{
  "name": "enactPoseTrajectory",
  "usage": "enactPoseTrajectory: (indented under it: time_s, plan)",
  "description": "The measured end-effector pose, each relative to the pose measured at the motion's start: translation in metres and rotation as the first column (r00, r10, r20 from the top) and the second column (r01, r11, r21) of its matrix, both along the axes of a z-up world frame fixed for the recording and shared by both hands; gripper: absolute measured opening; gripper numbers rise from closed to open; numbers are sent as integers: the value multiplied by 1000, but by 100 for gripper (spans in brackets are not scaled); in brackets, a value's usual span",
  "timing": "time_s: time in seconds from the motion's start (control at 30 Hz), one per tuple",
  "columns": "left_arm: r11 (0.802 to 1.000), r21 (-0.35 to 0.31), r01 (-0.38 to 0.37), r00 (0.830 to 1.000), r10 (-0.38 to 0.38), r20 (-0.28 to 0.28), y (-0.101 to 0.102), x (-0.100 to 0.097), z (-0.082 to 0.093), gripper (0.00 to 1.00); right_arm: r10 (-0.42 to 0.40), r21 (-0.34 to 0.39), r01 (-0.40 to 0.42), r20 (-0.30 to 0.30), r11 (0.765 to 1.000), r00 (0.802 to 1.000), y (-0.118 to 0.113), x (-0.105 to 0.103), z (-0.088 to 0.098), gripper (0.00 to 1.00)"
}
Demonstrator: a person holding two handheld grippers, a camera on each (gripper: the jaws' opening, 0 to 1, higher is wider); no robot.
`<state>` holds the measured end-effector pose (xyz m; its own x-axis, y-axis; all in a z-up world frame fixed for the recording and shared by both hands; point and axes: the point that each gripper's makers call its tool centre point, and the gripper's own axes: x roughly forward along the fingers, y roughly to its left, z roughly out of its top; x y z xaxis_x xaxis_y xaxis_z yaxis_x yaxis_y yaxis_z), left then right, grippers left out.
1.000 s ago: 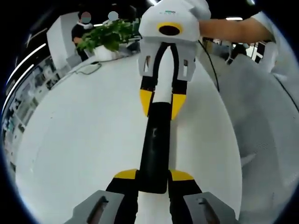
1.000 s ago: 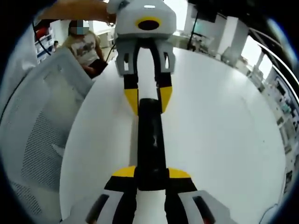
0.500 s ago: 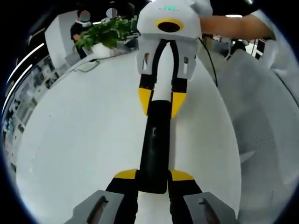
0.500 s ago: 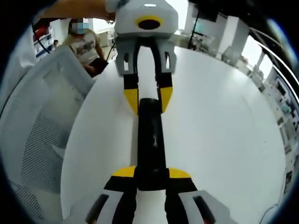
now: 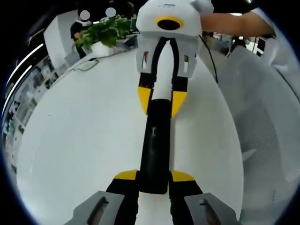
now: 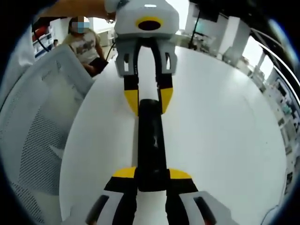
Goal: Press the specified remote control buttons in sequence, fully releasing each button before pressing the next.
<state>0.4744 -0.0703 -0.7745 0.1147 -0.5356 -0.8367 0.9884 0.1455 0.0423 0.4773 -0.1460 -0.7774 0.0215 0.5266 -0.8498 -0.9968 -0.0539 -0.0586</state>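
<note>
Remote control: black, frame centre, above white table. Left gripper clamps its near end; right gripper, upper centre, clamps the far end. Bare tabletop left; table edge and mesh chair right. Potted plant, upper left.

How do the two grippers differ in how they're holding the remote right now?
The left gripper clamps one end of the black remote; the right gripper clamps the opposite end, facing it. A mesh chair stands on one side of them, open white table on the other. Both have yellow-tipped jaws closed on the remote.
</note>
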Motion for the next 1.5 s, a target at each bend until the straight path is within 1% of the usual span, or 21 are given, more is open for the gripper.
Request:
enactPoseTrajectory:
  time_s: [0.23,0.43,0.5,0.53,0.57,0.93,1.07,1.2,1.27,1.37,1.5]
  plan:
    - [1000,-3,2,1000,-2,1,0,1,-1,23,1,-1,-1,0,1000,1000,0,0,-1,19]
    - [1000,8,1,1000,-1,6,1,2,-4,23,10,-4,-10,2,1000,1000,1,1,-2,19]
    - [1000,11,9,1000,-10,13,1,1,-4,23,13,-9,-13,0,1000,1000,1,1,-3,19]
    - [1000,24,17,1000,-18,18,3,1,-5,23,14,-10,-14,-3,1000,1000,1,0,-3,19]
    - [999,22,36,999,-37,29,1,1,-5,23,14,-13,-14,-5,1000,1000,1,0,-4,19]
    - [999,30,23,1000,-24,17,2,1,-6,23,21,-28,-22,-6,999,1000,1,0,-7,19]
    - [999,37,10,1000,-10,3,3,0,-6,23,29,-39,-29,-3,999,1000,1,0,-8,19]
    - [999,39,19,1000,-19,4,3,-1,-6,23,26,-39,-26,-9,999,1000,1,0,-8,20]
    - [999,32,16,1000,-16,-6,4,0,-6,24,24,-39,-25,-12,999,1000,1,1,-8,20]
    - [1000,3,21,1000,-21,-18,5,0,-6,24,21,-41,-22,-19,999,1000,1,1,-9,20]
    - [998,-52,20,999,-21,-25,5,-1,-6,24,21,-46,-22,-28,999,999,1,1,-9,20]
